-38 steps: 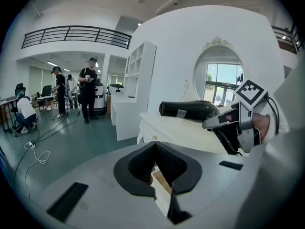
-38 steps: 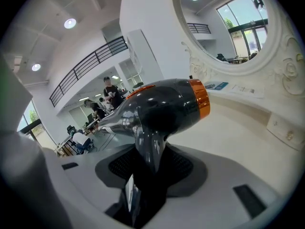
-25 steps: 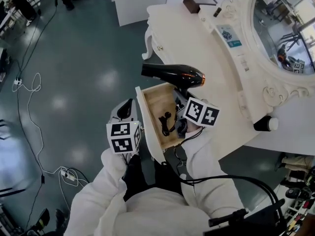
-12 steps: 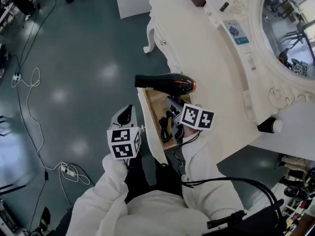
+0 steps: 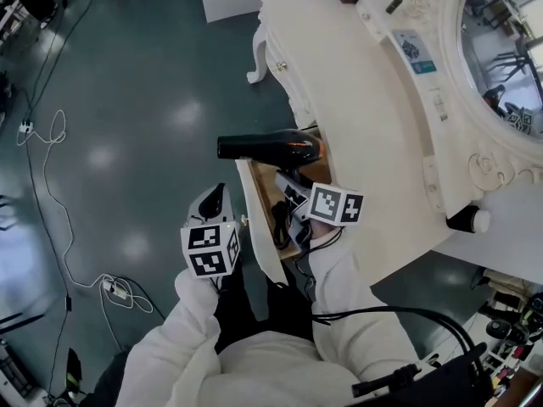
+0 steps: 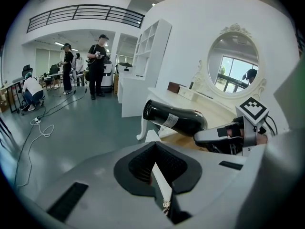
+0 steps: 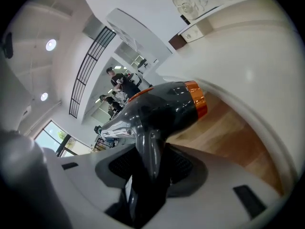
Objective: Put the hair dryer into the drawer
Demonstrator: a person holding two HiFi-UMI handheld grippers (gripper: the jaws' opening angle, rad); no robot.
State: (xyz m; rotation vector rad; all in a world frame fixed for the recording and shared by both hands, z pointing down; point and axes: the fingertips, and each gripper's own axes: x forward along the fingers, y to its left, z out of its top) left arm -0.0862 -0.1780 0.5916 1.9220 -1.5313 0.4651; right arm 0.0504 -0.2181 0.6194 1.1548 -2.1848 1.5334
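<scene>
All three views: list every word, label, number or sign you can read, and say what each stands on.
No text is readable in any view.
On the black hair dryer with orange band: a pale sticker on the barrel, print too small.
On the white dressing table: a small pale card, blurred, unreadable.
On the two white marker cubes: black square patterns only, no letters.

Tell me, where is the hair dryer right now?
The hair dryer hangs mid-frame in the head view, its handle clamped in the right gripper, just over the open drawer of the white dressing table.
</scene>
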